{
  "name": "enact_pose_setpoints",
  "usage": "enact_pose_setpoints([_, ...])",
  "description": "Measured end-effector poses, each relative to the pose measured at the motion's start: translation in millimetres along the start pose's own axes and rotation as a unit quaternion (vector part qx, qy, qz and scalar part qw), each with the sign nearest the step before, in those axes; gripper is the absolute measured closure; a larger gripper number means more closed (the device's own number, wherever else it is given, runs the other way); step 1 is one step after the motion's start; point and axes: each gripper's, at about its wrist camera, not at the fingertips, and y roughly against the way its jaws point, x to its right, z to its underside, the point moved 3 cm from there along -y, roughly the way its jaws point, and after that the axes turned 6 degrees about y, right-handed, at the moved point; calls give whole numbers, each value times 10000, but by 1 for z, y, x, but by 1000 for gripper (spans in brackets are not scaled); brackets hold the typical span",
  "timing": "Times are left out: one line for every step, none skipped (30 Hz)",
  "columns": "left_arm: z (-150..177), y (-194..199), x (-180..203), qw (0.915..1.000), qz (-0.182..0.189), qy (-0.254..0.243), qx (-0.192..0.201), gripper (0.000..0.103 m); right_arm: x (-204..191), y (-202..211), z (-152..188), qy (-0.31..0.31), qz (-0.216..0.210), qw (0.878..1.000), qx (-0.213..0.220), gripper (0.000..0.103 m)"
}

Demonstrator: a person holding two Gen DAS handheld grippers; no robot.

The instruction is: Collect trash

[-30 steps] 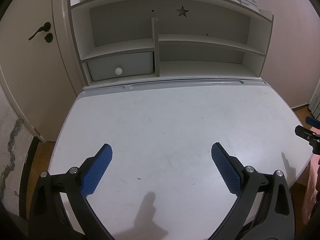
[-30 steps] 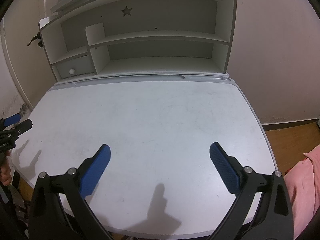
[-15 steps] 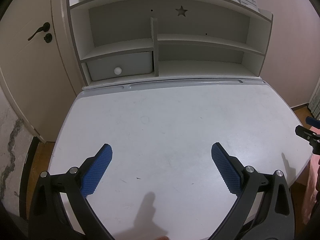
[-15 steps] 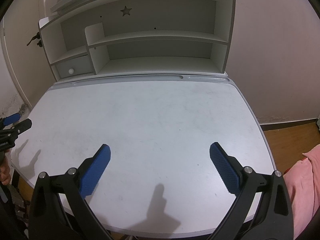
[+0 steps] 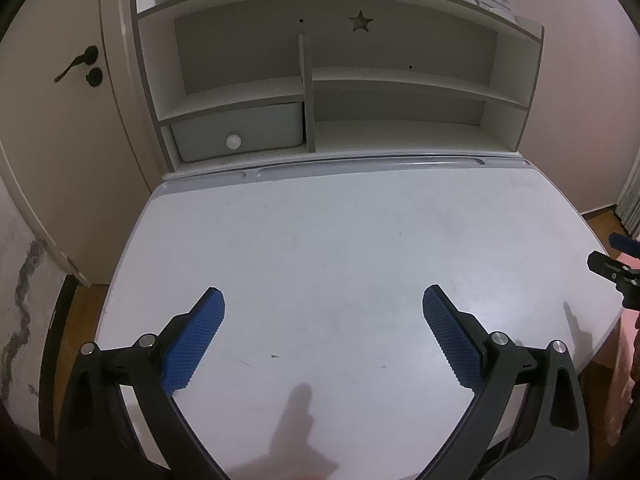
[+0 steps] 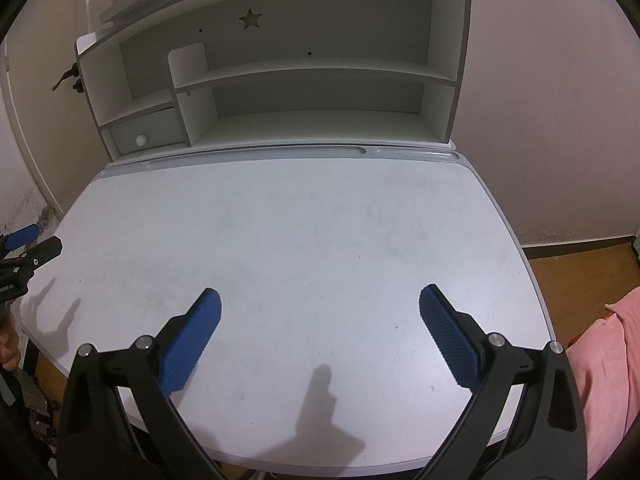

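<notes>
Left wrist view shows the left gripper (image 5: 323,320) nearest, its two blue-padded fingers (image 5: 194,338) spread wide with nothing between them, poised above the near part of a white desk (image 5: 340,240). Right wrist view gives the same picture for the right gripper (image 6: 320,320): fingers (image 6: 448,336) far apart, holding nothing, over the desk's near edge, with pink fabric (image 6: 604,380) just off the desk's right side. Each gripper's tip shows at the margin of the other's view, so the two sit at opposite sides of the desk, well apart. No trash can be made out on the desktop in either view, so its place, long axis and heading cannot be told; only faint scuffs and small dark specks mark the surface. Beyond the desk's far rim stands a white shelf unit (image 5: 400,80) with a star cut-out (image 5: 361,23) and a small drawer (image 5: 240,128) bearing a round knob. Farthest left is a door (image 5: 52,120) with a dark handle.
</notes>
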Motion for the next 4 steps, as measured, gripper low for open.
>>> enact_pose_setpoints([0, 0, 0, 10000, 20, 7, -4, 7, 0, 0, 0, -2, 3, 10000, 4, 7])
enact_pose_setpoints([0, -1, 0, 10000, 30, 3, -14, 7, 0, 0, 0, -6, 4, 10000, 1, 7])
enact_pose_setpoints([0, -1, 1, 10000, 30, -11, -14, 7, 0, -1, 1, -8, 2, 10000, -5, 7])
enact_pose_setpoints([0, -1, 1, 10000, 26, -19, -10, 7, 1, -1, 1, -8, -2, 10000, -9, 7])
